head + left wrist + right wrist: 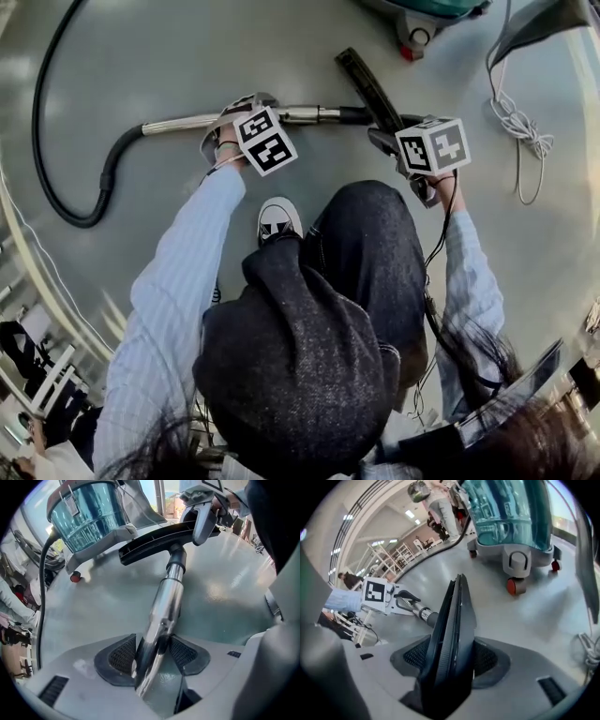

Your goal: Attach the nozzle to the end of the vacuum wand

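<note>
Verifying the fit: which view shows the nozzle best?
Left gripper view: the whole nozzle shows side-on, at the wand's end. Right gripper view shows it edge-on between the right gripper's fingers; head view, only a dark strip.

Glossy grey floor (141, 56), white shelving (401, 555)

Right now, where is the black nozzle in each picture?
Head view: nozzle at upper middle, a slanted black bar.
Left gripper view: top middle, at the far end of the wand.
Right gripper view: centre, gripped between the jaws.
Shared landmark: the teal vacuum canister.
</note>
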`<state>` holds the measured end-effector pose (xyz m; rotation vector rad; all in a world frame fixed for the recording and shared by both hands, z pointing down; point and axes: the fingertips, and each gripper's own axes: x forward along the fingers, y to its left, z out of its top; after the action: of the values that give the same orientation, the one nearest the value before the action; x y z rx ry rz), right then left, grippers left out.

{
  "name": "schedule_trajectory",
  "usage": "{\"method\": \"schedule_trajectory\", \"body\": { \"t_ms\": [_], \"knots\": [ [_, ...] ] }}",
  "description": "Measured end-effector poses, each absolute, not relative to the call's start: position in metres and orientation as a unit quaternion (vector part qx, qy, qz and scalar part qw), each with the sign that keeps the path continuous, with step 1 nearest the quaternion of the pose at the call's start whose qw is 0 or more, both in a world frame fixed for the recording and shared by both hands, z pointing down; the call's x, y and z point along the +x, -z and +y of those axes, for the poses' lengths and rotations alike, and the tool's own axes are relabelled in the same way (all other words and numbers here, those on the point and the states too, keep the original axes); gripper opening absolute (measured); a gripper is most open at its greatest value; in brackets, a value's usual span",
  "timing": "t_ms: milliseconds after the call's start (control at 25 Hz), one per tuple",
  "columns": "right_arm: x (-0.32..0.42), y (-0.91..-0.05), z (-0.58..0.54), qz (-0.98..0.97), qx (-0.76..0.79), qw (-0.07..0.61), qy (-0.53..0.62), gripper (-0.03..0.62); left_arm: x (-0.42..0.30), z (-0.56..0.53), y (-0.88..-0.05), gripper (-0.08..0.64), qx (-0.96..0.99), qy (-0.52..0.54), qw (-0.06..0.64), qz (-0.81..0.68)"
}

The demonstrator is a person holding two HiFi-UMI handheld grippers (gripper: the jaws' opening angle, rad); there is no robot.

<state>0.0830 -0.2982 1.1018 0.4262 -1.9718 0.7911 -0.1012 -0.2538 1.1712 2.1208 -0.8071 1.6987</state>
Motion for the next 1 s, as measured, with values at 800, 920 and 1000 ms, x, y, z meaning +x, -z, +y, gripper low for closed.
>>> {"method": "schedule_trajectory", "body": {
  "t_ms": [800, 920, 1000],
  "knots": [
    [0.091, -1.093, -0.297, -0.764, 0.251, 0.474, -0.359, 0.252, -0.106, -0.249, -1.163, 0.233, 0.731, -0.575, 0.164, -0.328],
    [0.099, -1.078, -0.291, -0.776, 0.253, 0.47, -0.336, 0.253, -0.113, -0.243, -1.145, 0.233, 0.729, -0.561, 0.161, -0.358],
    [0.104, -1.066, -0.289, -0.785, 0.257, 0.459, -0.327, 0.253, -0.122, -0.239, -1.131, 0.233, 0.732, -0.538, 0.171, -0.383]
  ]
}}
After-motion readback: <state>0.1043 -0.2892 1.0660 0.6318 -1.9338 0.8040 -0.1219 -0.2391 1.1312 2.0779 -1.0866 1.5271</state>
